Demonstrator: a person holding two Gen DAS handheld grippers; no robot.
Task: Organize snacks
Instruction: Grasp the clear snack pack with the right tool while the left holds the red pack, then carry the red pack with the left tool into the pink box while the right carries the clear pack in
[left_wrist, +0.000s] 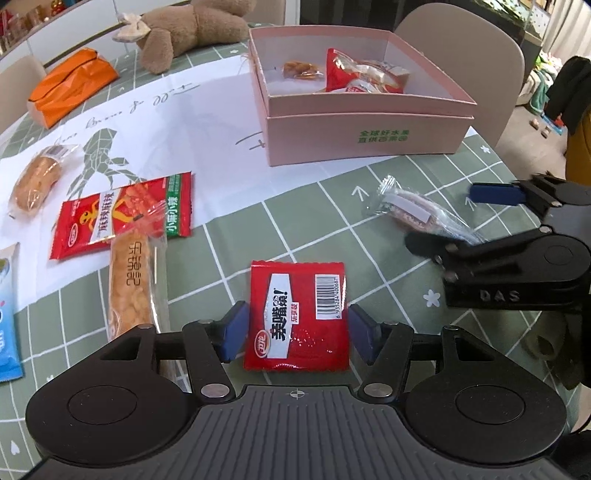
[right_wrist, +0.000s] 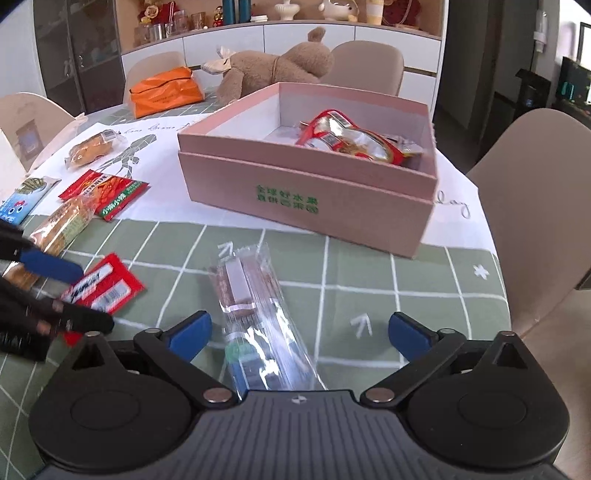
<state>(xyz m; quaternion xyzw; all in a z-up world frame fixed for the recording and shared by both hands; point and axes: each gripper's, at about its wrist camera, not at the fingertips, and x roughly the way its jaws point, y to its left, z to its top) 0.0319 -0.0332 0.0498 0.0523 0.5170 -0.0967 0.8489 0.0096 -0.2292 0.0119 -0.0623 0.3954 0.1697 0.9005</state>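
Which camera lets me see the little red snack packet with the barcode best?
The left wrist view. The small red foil snack packet lies flat in the middle, label and barcode facing up. In the right wrist view it sits at the left edge, tilted, blurry, and partly hidden by the left gripper.

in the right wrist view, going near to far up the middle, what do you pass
right gripper → clear-wrapped snack bar → pink box → teddy bear
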